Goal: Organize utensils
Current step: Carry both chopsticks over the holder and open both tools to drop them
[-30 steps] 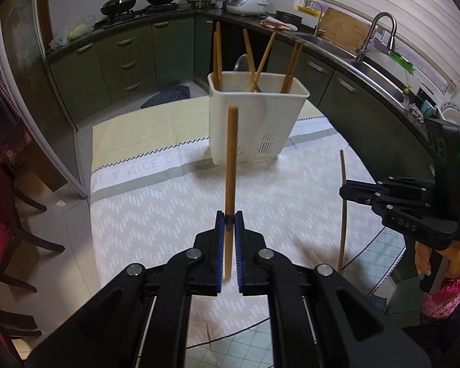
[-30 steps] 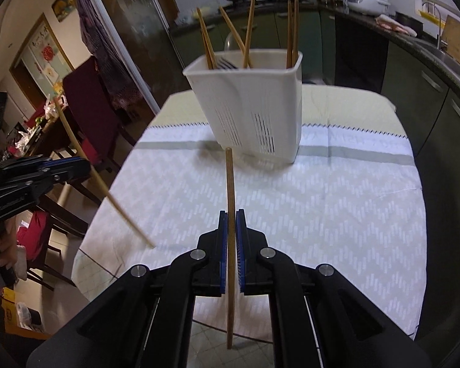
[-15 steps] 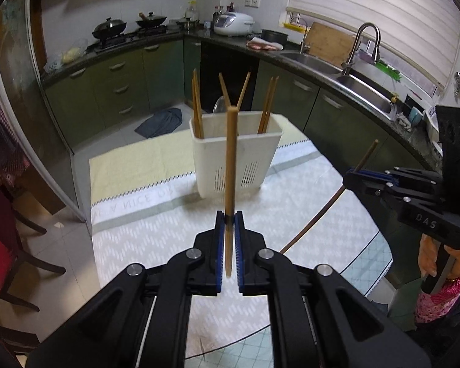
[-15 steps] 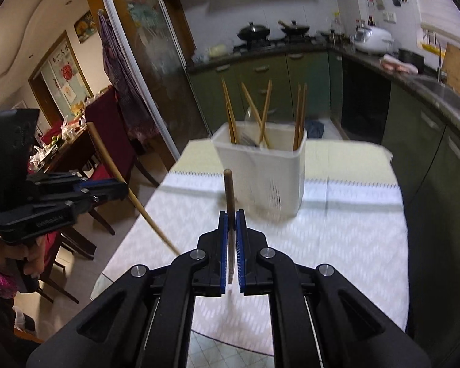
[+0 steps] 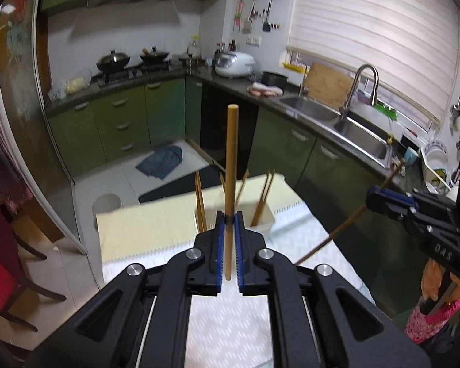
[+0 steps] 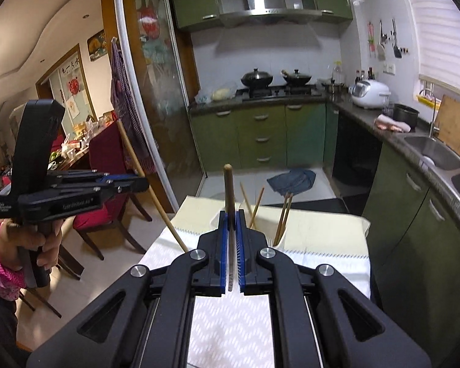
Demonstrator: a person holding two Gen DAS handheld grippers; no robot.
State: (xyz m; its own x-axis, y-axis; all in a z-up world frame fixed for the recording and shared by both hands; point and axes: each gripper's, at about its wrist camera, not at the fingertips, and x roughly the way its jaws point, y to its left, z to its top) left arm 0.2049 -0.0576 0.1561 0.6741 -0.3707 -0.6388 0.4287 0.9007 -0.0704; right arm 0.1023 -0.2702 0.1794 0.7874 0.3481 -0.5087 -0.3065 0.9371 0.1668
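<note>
In a green-cabinet kitchen, a person holds two black tools with blue pads above a desk point(image 5: 306, 233) covered in a white patterned cloth. The left tool point(image 5: 229, 239) is pinching a long, pale wooden chopstick point(image 5: 231, 159) that stands nearly upright between its pads. The right tool point(image 6: 230, 242) is pressed tight on a second, darker wooden chopstick point(image 6: 229, 190), which slants away behind it in the left view. Just beyond both tools, a white plastic utensil holder point(image 6: 280, 240) stands on the desk's far half, near a cream mat, with several chopsticks leaning in it.
</note>
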